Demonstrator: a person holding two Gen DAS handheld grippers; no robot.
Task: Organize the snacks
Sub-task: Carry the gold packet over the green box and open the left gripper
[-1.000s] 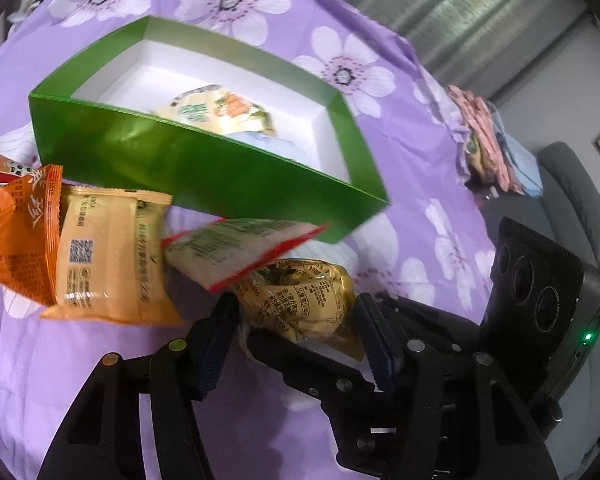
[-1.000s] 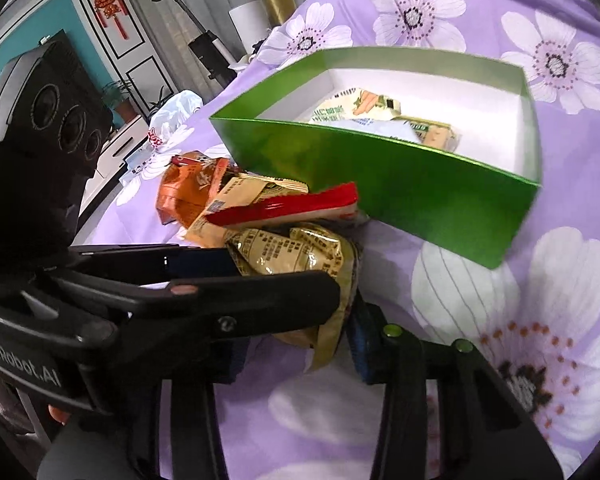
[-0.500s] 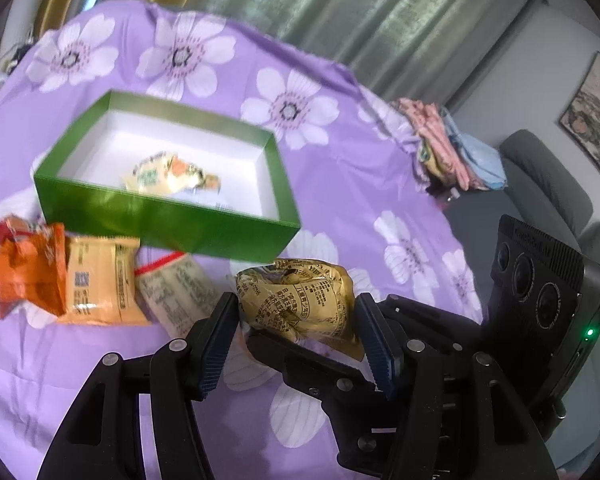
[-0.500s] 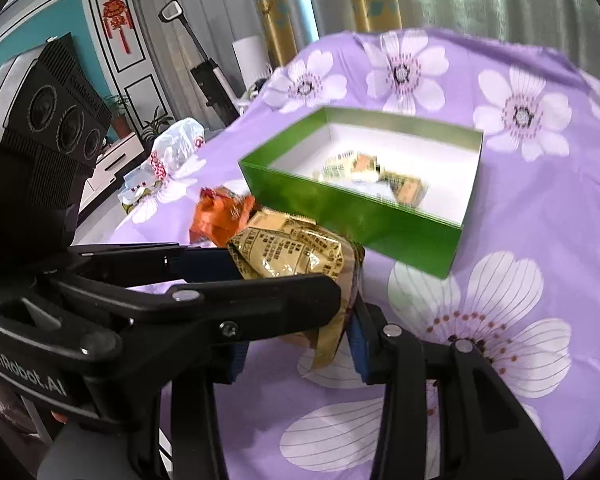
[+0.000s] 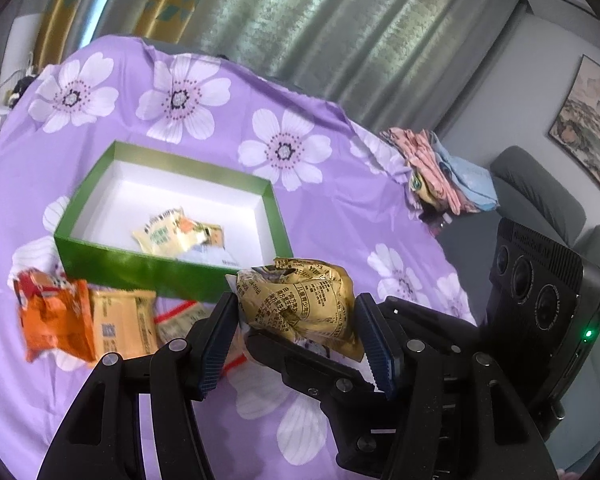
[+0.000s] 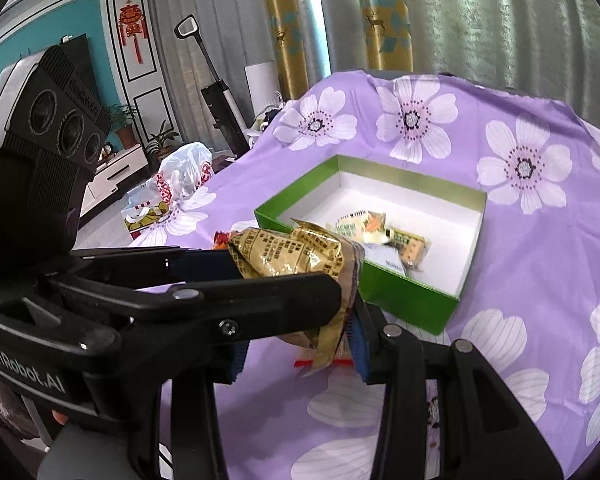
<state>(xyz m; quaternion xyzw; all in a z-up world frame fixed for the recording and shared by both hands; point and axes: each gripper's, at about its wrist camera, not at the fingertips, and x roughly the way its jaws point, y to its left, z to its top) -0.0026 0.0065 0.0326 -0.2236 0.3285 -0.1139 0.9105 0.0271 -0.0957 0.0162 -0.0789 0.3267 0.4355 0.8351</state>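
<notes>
A crumpled gold snack packet (image 5: 300,300) sits between both grippers, lifted high above the purple flowered cloth. My left gripper (image 5: 300,340) and my right gripper (image 6: 296,336) both close on the gold packet (image 6: 292,256), their fingers crossing. The green box (image 5: 100,184) with a white inside lies ahead on the cloth and holds several small snack packets (image 5: 180,232); the box (image 6: 472,240) also shows in the right wrist view. An orange packet (image 5: 56,316), a tan packet (image 5: 124,328) and a red-edged packet (image 5: 180,320) lie in front of the box.
A pile of folded clothes (image 5: 440,172) sits at the cloth's far right edge, with a grey sofa (image 5: 540,200) behind. A plastic bag (image 6: 184,172) lies at the cloth's left edge. Curtains hang behind the table.
Both grippers have risen and pulled back from the box with the gold packet held between them. The box and loose packets now look smaller and farther away.
</notes>
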